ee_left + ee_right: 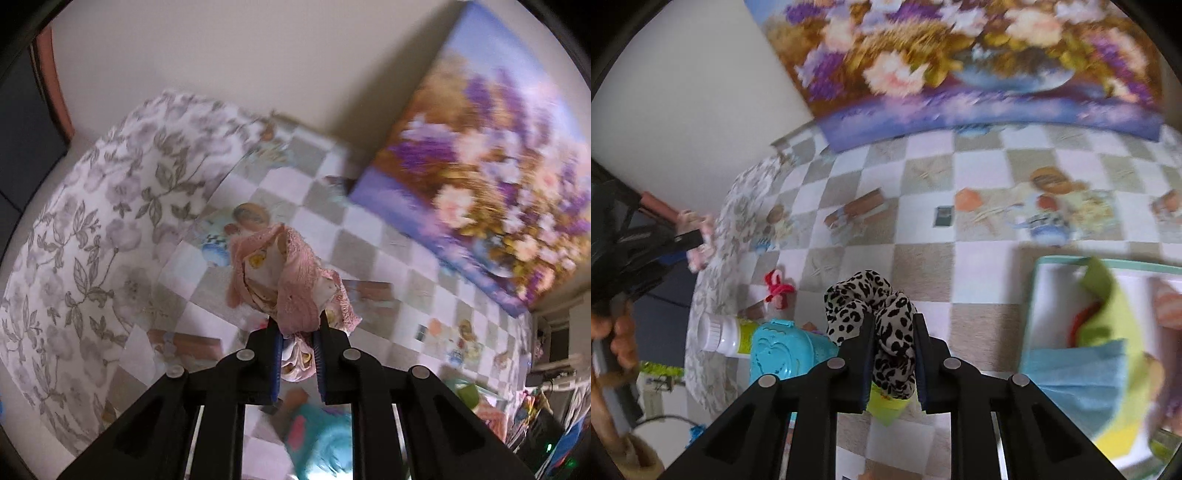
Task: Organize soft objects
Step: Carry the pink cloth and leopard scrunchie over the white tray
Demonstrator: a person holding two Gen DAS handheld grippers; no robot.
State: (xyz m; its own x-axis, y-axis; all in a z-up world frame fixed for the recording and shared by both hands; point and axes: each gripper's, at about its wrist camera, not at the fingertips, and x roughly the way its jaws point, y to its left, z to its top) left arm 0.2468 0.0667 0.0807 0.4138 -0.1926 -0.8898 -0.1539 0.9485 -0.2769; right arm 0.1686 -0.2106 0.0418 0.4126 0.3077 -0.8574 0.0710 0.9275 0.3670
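My left gripper is shut on a pink lace scrunchie with a white patterned centre, held up above the checked tablecloth. My right gripper is shut on a black-and-white leopard-print scrunchie, also lifted off the table. In the right wrist view the left gripper shows at the far left edge with the pink scrunchie in it, held by a person's hand. A white box with a teal rim at the right holds green, blue and yellow cloths.
A large floral painting leans on the wall behind the table. On the table lie a red yarn bow, a white-capped bottle, a turquoise plastic case and a lime green item. A floral-print cloth covers the table's left end.
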